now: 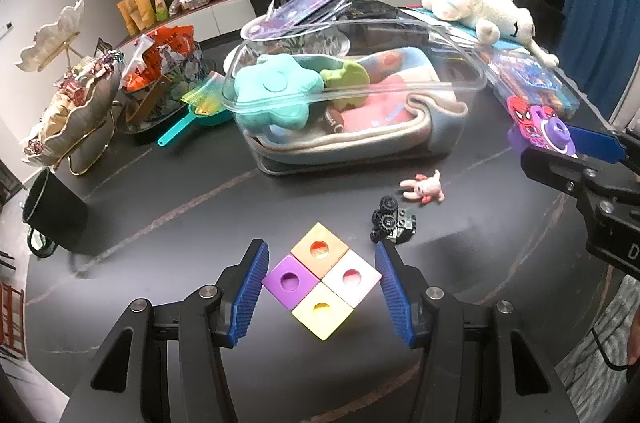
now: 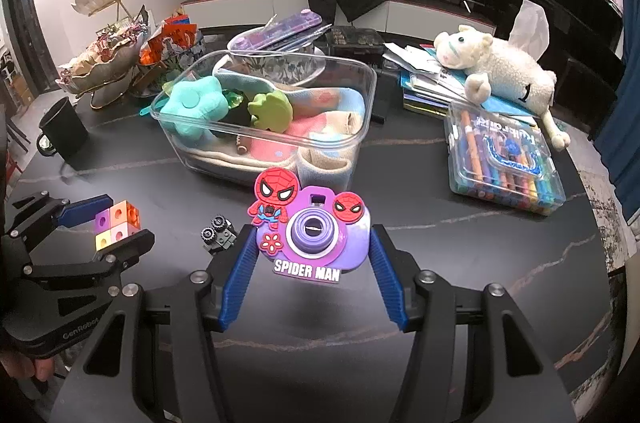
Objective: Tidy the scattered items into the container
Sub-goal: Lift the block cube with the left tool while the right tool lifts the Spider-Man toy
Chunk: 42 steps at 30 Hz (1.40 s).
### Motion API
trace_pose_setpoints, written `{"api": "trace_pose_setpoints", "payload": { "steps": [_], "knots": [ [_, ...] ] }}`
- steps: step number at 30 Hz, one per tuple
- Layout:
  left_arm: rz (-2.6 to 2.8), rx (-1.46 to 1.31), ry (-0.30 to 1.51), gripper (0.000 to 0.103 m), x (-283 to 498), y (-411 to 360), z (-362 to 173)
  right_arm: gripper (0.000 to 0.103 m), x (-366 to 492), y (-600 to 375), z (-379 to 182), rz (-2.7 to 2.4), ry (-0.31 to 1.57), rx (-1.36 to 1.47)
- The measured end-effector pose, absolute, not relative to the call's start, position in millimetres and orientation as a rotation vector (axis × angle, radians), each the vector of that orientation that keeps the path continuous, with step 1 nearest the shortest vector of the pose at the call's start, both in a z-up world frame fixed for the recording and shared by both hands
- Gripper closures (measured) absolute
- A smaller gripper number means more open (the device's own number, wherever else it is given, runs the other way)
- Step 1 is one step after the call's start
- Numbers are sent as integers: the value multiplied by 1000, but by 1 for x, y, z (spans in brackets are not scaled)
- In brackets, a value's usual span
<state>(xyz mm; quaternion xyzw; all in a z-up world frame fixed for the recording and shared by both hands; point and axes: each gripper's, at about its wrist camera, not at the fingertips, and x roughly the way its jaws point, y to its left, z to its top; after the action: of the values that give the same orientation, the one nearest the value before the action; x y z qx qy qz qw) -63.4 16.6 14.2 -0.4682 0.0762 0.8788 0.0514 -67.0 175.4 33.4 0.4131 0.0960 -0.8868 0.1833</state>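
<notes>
While clamped between both blue pads (image 2: 240, 283), toy camera (image 2: 316, 235) in right hand-held gripper (image 2: 312, 263).

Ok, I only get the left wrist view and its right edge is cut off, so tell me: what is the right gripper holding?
Observer: A purple toy camera between the right gripper's fingers. Its front reads SPIDER MAN.
Operator: Anything between it and the tub?
Observer: No. The clear tub sits straight ahead, with only bare table between them.
Operator: And the blue box near the plush?
Observer: It's a clear case of coloured markers, lying flat on the table.
</notes>
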Motion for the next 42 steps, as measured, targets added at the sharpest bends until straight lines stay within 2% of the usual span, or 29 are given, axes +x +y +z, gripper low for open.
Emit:
{"api": "trace_pose_setpoints", "payload": {
  "steps": [42],
  "knots": [
    [2799, -1349, 190, 51, -121, -7, 65, 50, -101, 149, 69, -2503, 301, 1073]
  ]
}}
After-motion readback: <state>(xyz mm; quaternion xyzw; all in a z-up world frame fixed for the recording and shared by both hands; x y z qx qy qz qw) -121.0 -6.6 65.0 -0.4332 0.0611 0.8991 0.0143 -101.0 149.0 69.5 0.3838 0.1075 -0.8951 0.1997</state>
